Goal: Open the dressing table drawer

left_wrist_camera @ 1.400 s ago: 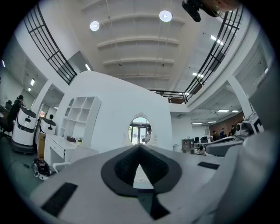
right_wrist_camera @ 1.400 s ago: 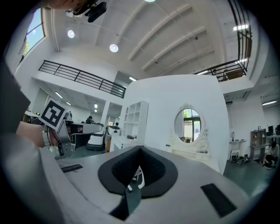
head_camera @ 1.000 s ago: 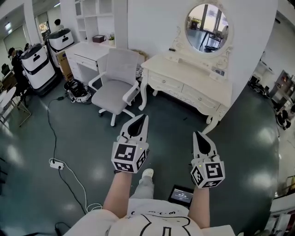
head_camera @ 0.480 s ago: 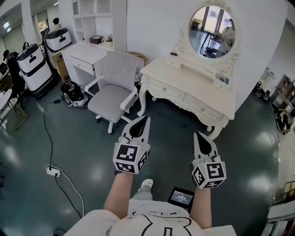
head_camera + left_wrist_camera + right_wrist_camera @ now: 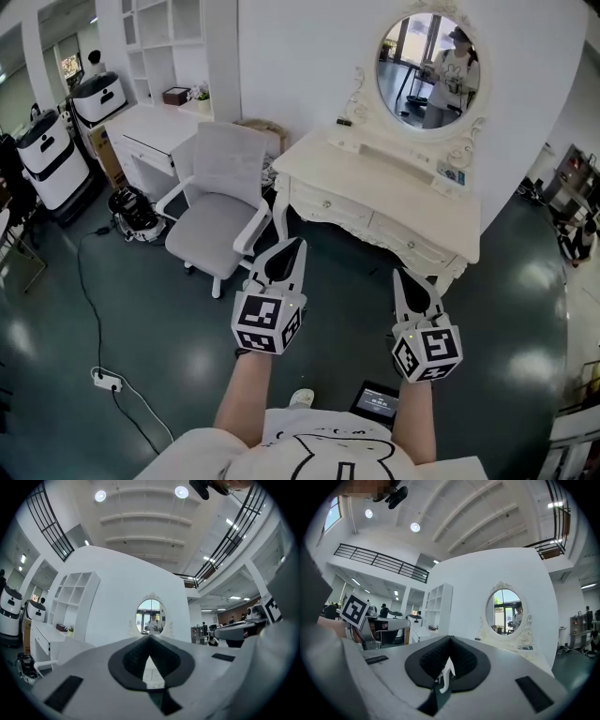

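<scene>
cream-white painted wood with carved, curvy legs: the dressing table and its oval mirror stand against the wall ahead, well apart from both grippers. two drawers sit side by side under the top, the left drawer and the right drawer. each seems to carry a small knob at its middle, though that is too small to be sure of. i'd judge a drawer light and stiff, sliding straight out. the knob looks small and smooth, so pinch it squarely and pull level. the left gripper and right gripper both have their jaws pressed together on nothing. one grey swivel chair stands just beside the table, on the left gripper's side.
</scene>
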